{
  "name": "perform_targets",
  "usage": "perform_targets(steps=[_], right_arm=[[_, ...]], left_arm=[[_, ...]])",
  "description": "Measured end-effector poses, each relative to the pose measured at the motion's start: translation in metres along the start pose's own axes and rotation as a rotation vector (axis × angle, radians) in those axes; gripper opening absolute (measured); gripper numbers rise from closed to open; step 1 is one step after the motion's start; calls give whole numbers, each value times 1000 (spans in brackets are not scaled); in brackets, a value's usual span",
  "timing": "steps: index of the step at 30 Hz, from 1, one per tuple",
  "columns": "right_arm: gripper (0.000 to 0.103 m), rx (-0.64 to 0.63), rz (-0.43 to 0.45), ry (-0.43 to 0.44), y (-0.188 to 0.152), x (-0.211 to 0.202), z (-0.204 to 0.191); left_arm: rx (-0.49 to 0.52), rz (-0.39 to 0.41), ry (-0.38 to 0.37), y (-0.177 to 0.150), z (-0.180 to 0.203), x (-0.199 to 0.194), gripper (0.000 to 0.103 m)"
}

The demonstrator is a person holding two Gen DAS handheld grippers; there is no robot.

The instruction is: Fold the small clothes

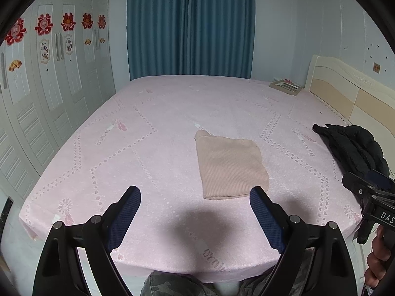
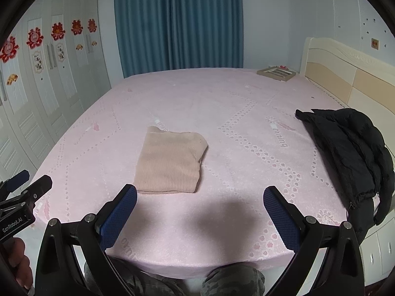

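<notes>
A beige ribbed garment (image 1: 230,167) (image 2: 170,160) lies folded into a neat rectangle on the pink bed sheet (image 1: 123,148) (image 2: 246,172). My left gripper (image 1: 195,191) hovers over the bed's near edge, just short of the garment's front hem, open with nothing between its blue pads. My right gripper (image 2: 200,188) is level with it, also open and empty, with the garment ahead and slightly left. Each wrist view catches the other gripper at its edge: the right gripper (image 1: 365,192) and the left gripper (image 2: 24,185).
A black padded jacket (image 1: 353,148) (image 2: 350,153) lies crumpled on the bed's right side by the cream headboard (image 2: 345,79). A flat tray-like frame (image 2: 276,72) sits at the far right corner. White wardrobes (image 1: 49,86) stand left, blue curtains (image 1: 190,24) behind. Camouflage trousers (image 2: 229,283) are below.
</notes>
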State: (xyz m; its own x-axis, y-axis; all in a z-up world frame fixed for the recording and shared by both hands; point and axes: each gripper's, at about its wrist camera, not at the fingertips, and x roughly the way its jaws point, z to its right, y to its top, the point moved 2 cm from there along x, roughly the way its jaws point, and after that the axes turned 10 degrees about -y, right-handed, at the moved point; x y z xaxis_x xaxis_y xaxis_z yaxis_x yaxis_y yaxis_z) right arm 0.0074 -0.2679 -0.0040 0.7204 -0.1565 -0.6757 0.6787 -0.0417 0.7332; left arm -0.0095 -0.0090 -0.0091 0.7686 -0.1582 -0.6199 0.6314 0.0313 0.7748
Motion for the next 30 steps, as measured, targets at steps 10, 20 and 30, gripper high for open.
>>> perform_targets(steps=[10, 20, 30], right_arm=[[101, -3, 7, -3, 0, -6, -1], [101, -7, 2, -5, -1, -6, -5], [101, -5, 2, -1, -2, -6, -5]], left_arm=[[6, 1, 8, -1, 5, -4, 90], [-12, -10, 4, -2, 2, -3, 90], [-13, -15, 2, -2, 0, -2, 90]])
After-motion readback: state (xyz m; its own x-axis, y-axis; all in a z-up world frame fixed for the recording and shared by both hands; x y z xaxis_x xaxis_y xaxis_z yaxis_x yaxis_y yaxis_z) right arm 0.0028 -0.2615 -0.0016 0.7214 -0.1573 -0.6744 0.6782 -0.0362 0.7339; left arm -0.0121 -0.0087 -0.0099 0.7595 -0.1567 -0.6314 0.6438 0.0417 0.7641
